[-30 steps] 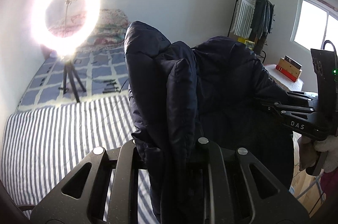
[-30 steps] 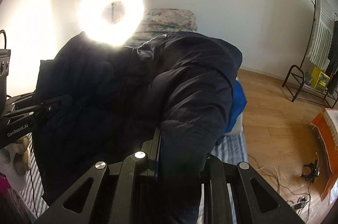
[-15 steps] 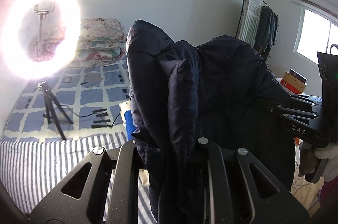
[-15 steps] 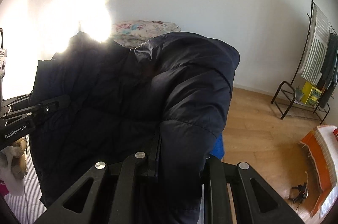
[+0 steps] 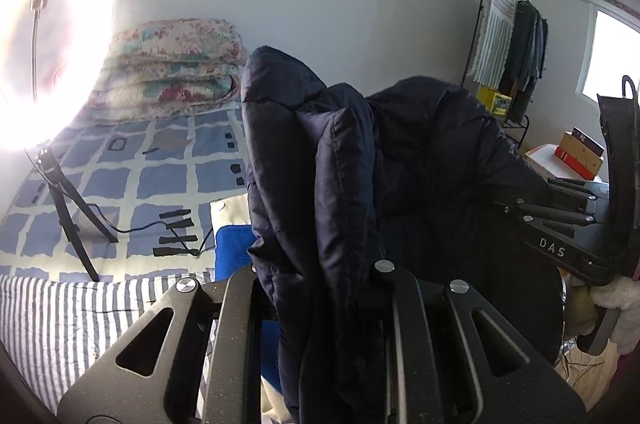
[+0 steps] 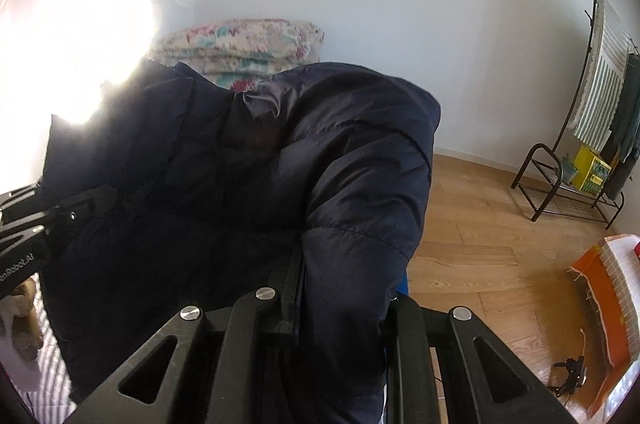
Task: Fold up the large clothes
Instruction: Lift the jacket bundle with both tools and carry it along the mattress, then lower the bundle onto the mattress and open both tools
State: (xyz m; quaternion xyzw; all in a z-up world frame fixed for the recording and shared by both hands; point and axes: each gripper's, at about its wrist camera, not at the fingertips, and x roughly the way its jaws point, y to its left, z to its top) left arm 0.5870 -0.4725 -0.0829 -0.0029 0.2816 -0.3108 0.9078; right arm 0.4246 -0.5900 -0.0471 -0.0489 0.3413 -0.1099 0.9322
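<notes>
A dark navy padded jacket (image 5: 420, 160) hangs in the air between both grippers, above the bed. My left gripper (image 5: 320, 288) is shut on a bunched edge of the jacket. My right gripper (image 6: 340, 304) is shut on another edge of the jacket (image 6: 240, 164). The right gripper also shows at the right of the left wrist view (image 5: 560, 224), and the left gripper at the left edge of the right wrist view (image 6: 48, 220). The jacket hides the fingertips of both grippers.
A bed with a striped sheet (image 5: 72, 320) and a blue checked cover (image 5: 160, 160) lies below, with folded floral quilts (image 5: 172, 64) at the wall. A ring light on a tripod (image 5: 52, 24) stands on the bed. A clothes rack (image 6: 592, 128) stands on the wood floor (image 6: 472, 224).
Both grippers have swung right with the jacket held up between them. The ring light has slid toward the left of both views. The grips on the jacket are unchanged.
</notes>
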